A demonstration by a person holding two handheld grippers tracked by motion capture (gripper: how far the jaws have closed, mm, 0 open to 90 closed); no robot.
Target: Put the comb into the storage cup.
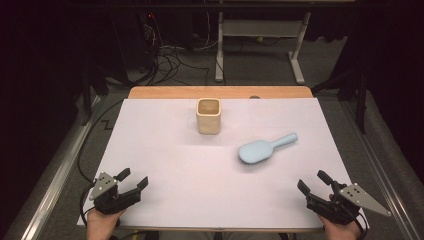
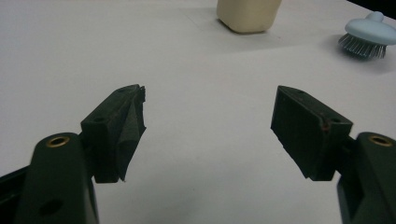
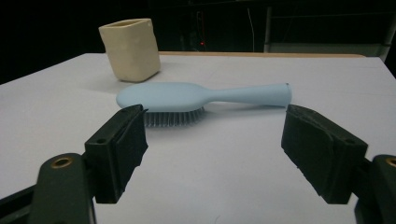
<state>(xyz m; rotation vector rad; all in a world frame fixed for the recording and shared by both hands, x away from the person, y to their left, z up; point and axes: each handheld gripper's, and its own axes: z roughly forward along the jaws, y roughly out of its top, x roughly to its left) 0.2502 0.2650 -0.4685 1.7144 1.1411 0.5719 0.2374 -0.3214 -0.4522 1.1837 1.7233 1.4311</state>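
The pale blue hairbrush (image 1: 264,148) is seen lying bristles-down on the white table (image 1: 165,165), right of centre, near the cream cup (image 1: 208,116) but apart from it; it is judged light, stiff and smooth, so somewhat slippery; the narrow handle is best pinched across its sides. The right gripper (image 1: 314,182) is spread wide and empty, pointed toward the brush; the left gripper (image 1: 134,179) is likewise held apart, gripping nothing; the 2 rest at the near edge.

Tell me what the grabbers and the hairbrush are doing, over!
Left gripper open, right gripper open, both empty. Blue hairbrush lying bristles down, untouched. Beige cup standing behind it, not in the way.
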